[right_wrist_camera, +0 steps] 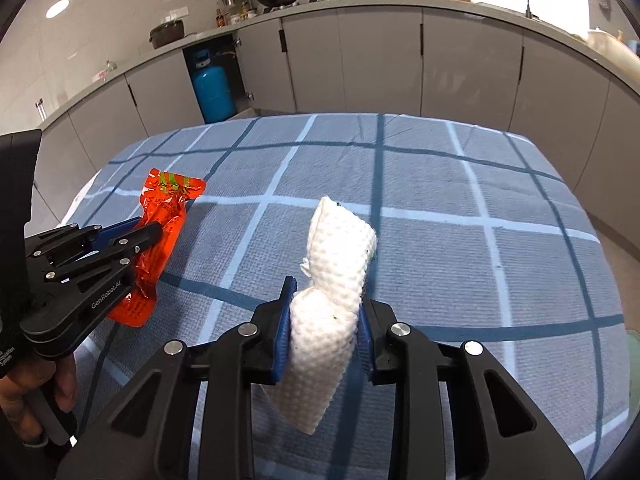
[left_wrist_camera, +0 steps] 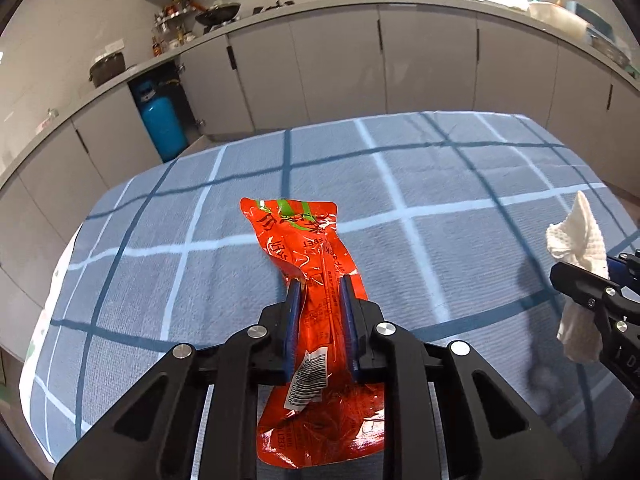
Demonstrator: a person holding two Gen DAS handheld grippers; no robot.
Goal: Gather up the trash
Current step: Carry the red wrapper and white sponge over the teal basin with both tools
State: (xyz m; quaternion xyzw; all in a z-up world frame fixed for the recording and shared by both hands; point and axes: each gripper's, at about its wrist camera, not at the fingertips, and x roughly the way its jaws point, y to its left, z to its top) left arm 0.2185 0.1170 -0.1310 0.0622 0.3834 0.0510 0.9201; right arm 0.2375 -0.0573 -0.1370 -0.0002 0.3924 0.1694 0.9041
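1. The left gripper (left_wrist_camera: 320,292) was closed on a red wrapper (left_wrist_camera: 308,264). The pads pinched it near its middle, and the wrapper was lifted above the checked cloth (left_wrist_camera: 440,184) on the counter.
2. The long axis of the wrapper ran along the fingers of this gripper. One end, with green stripes, pointed forward and away; the other end, with the barcode, hung back under the gripper body.
3. The right gripper (right_wrist_camera: 326,304) was closed on a white paper towel (right_wrist_camera: 332,280), also held above the cloth. The towel was crumpled and twisted. Its long axis was roughly upright between the pads: one end rose above the fingertips, the other hung below them.
4. From the right gripper, the left gripper and its wrapper were to the left and near. From the left gripper, the towel was at the far right.
5. No bin showed in either view, so I could not tell which gripper was nearer to it. I judged that both pieces were collected and the next move was to carry them to a bin.
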